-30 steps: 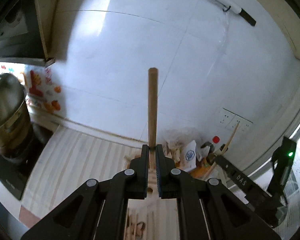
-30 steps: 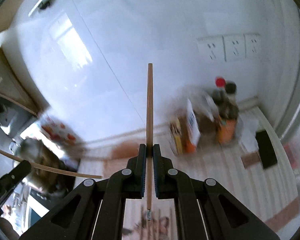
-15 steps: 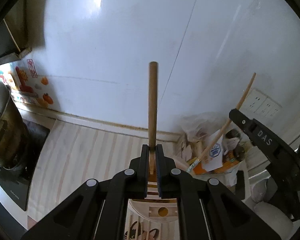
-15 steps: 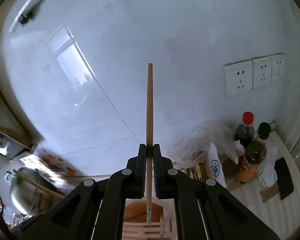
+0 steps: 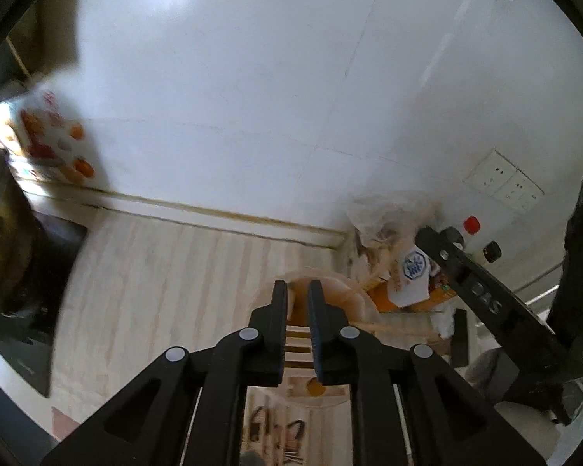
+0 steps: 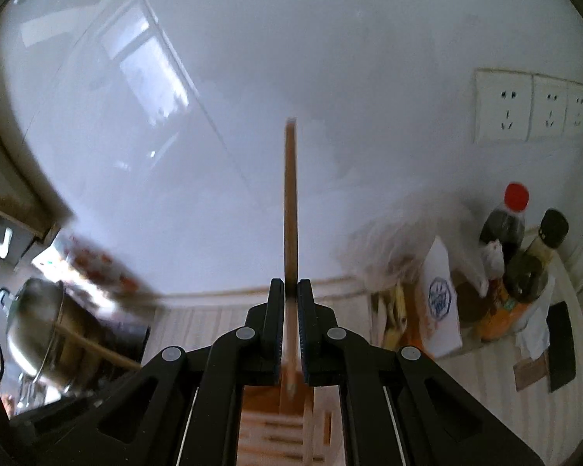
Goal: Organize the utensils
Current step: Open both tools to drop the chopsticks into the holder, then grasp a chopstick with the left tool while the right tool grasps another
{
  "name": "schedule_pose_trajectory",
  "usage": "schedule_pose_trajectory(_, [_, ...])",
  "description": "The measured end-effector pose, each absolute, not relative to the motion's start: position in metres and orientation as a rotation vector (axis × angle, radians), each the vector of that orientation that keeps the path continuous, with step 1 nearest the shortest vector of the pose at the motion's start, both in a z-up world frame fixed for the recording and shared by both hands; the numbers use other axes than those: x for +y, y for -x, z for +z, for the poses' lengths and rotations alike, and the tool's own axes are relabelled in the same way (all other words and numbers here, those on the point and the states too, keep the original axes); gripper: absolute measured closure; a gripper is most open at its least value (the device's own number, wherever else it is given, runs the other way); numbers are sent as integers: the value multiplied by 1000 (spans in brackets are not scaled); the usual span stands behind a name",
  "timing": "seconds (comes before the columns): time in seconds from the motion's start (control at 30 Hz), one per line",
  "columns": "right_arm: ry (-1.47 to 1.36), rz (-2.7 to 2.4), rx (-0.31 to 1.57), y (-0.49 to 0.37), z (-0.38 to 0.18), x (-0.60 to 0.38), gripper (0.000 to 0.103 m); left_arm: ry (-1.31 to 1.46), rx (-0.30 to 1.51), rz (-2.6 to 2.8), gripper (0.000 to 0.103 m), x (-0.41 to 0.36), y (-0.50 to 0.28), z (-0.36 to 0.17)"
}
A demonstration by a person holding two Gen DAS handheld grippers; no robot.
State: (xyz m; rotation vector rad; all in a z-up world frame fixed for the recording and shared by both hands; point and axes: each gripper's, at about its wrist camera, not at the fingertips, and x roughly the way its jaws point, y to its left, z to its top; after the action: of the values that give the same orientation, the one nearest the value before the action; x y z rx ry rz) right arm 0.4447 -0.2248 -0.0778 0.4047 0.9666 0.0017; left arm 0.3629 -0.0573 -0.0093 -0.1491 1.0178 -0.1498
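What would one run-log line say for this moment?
left gripper: jaws just opening, nothing between | right gripper: shut on wooden stick

Both hand-held grippers black w/ silver rivets: left, right. Chopstick light brown wood. Table pale beige, striped. Wall tiles white. Bottle dark w/ red cap; other bottle black cap. Sockets white. Pot silver steel.
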Motion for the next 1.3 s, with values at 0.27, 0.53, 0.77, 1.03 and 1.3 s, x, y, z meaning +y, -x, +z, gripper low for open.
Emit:
schedule_pose_trajectory(0.27, [-442, -18, 947, -402, -42, -251, 54, 116, 872, -43, 23, -22, -316, 27])
schedule_pose_trajectory(0.53, [-451, -65, 931, -348, -27, -263, 30, 53, 876, 58, 0, -1, -290, 2])
schedule_pose_trajectory(0.77, [-432, -102, 985, -308, -67, -256, 19, -22, 1035, 91, 0, 4, -267, -80])
schedule_pose_trajectory(1.03, [-450, -120, 1234, -269, -156, -248, 22, -73, 1331, 43, 1, -11, -243, -206])
schedule_pose_trajectory(1.3, [-436, -116, 1528, -232, -262, -231, 63, -56, 1553, -83, 36, -37, -231, -295])
